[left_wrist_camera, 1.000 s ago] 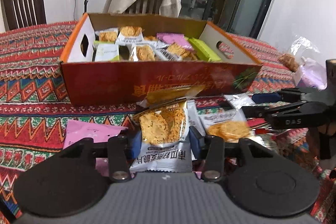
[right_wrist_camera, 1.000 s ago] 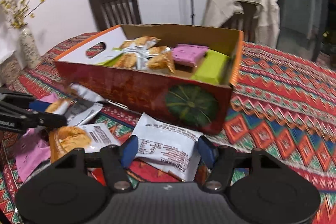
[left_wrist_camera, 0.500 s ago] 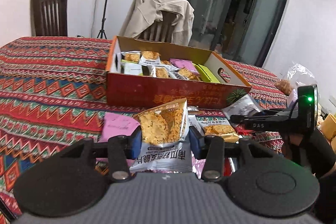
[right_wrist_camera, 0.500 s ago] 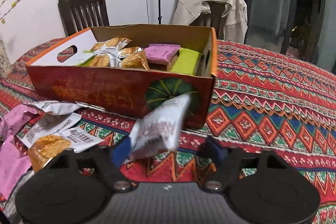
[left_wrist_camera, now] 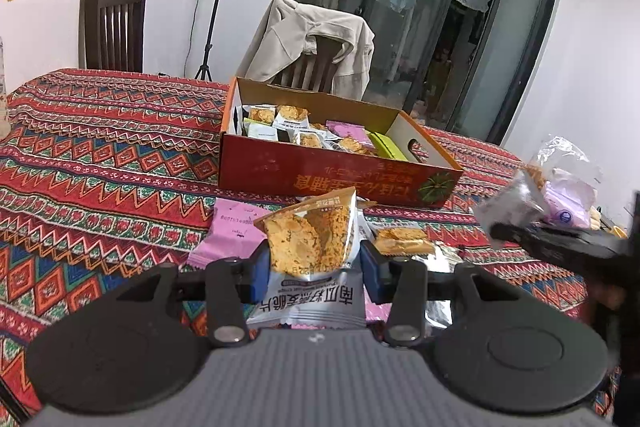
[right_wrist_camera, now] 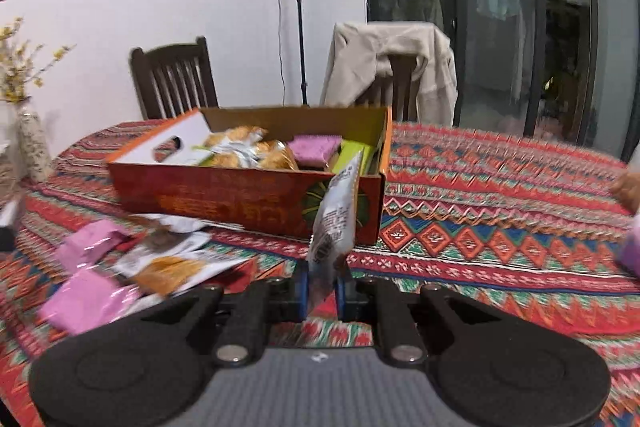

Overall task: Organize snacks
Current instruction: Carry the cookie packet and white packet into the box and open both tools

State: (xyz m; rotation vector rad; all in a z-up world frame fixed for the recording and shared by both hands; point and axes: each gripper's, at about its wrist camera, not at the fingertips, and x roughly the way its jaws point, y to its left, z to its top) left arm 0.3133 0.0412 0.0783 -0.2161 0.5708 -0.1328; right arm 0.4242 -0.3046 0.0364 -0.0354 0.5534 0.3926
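My left gripper [left_wrist_camera: 314, 275] is shut on a cracker packet [left_wrist_camera: 310, 241] and holds it above the table, in front of the red snack box [left_wrist_camera: 320, 173]. My right gripper [right_wrist_camera: 323, 293] is shut on a white snack packet [right_wrist_camera: 334, 223], held edge-on and upright above the table near the box's right front corner [right_wrist_camera: 240, 201]. The right gripper with its packet [left_wrist_camera: 510, 209] also shows at the right of the left wrist view. The box holds several cracker packets, a pink pack [right_wrist_camera: 314, 149] and a green pack [right_wrist_camera: 352, 153].
Loose pink packets [right_wrist_camera: 86, 297] and cracker packets [right_wrist_camera: 172, 269] lie on the patterned tablecloth [right_wrist_camera: 500, 211] in front of the box. A clear bag of snacks [left_wrist_camera: 568, 179] sits at the right. A vase [right_wrist_camera: 34, 143] stands far left. Two chairs stand behind the table.
My right gripper has closed on the white packet and lifted it off the table. My left gripper has pulled back and risen with the cracker packet held; the box looks farther away.
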